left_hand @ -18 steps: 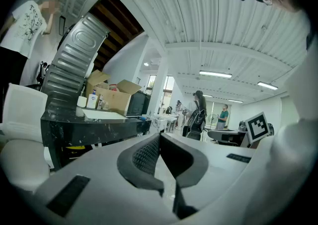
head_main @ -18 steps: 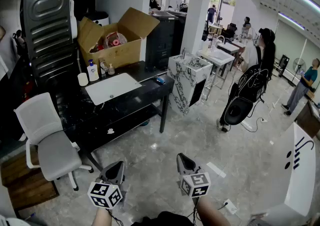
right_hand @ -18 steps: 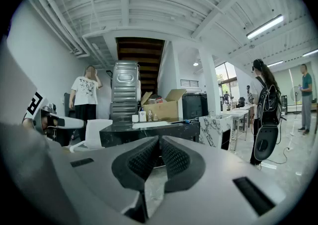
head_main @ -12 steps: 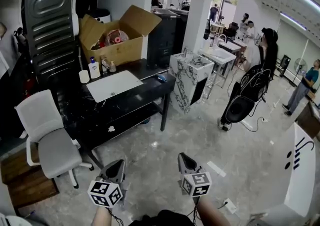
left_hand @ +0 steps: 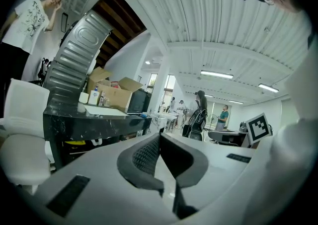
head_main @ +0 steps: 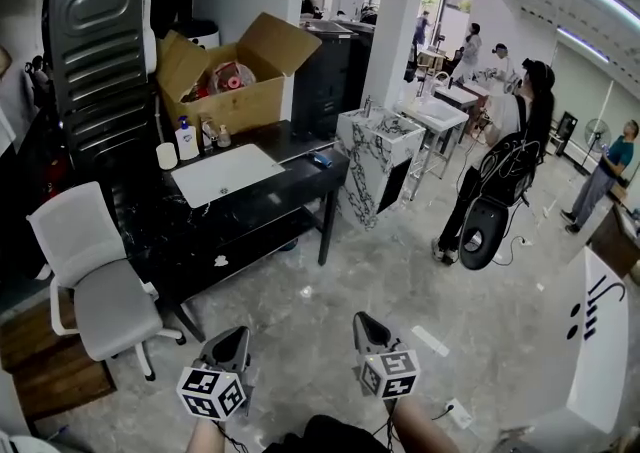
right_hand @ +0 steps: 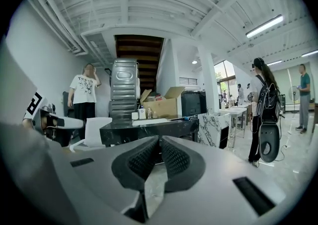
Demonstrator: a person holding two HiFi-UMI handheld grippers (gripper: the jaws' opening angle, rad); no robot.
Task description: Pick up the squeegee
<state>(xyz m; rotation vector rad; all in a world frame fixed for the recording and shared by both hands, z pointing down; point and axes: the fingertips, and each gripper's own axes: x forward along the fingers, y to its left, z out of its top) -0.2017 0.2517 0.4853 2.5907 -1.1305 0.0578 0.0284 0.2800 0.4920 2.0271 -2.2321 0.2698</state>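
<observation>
At the frame's bottom, the left gripper and right gripper hung pressed together, empty. A black table stood upper left.

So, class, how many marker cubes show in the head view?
2: one marker cube on the left gripper near the bottom edge, the other marker cube on the right gripper beside it. None seems hidden.

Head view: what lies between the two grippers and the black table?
Only bare grey floor separates the left gripper and right gripper from the black table, seen in the head view.
</observation>
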